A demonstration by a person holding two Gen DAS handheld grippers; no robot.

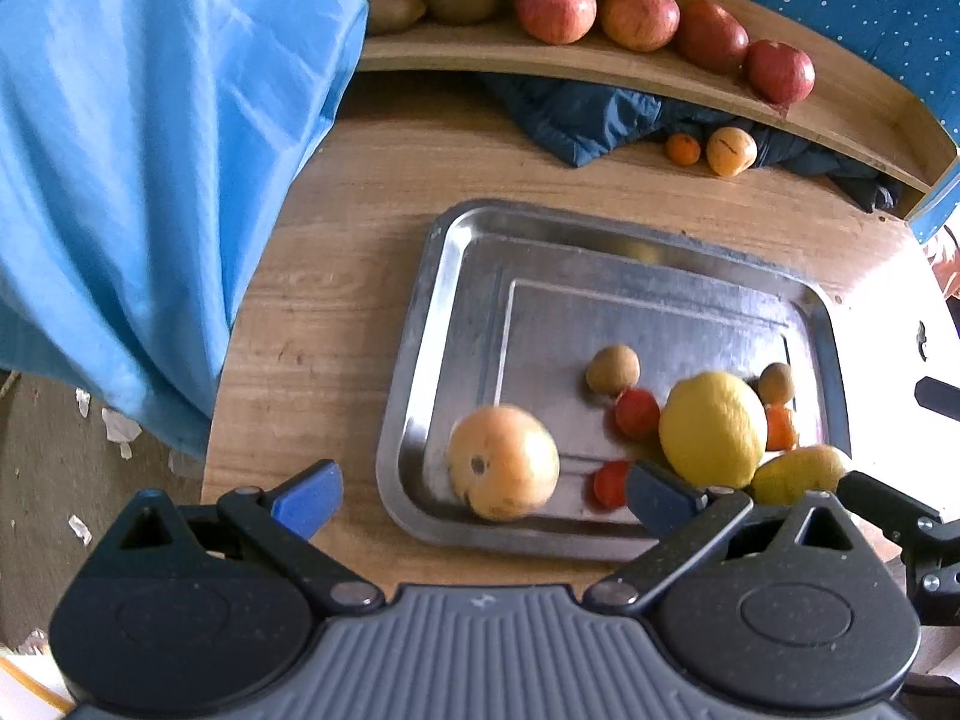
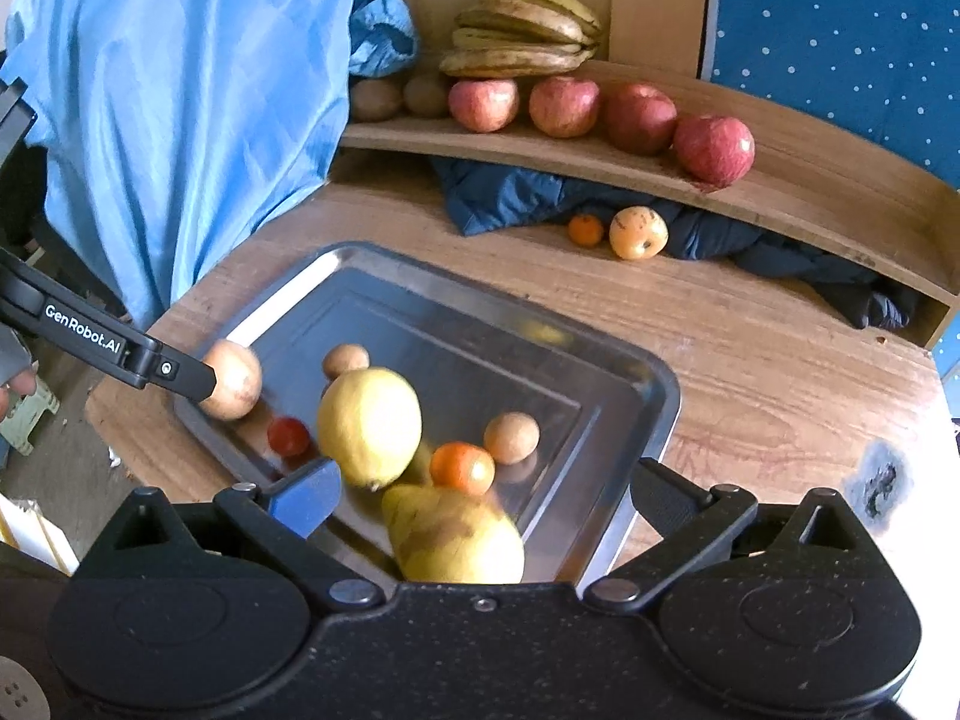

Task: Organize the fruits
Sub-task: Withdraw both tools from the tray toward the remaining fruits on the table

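Both grippers spread wide, nothing held: left gripper over the orange at tray near-left corner, right gripper over the pear at the near edge. Sorting step, prob. between picks. Next: drop onto one fruit, close, carry to shelf.

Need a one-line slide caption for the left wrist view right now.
Open left gripper above a steel tray holding an orange, lemon and small fruits; apples line the shelf behind.
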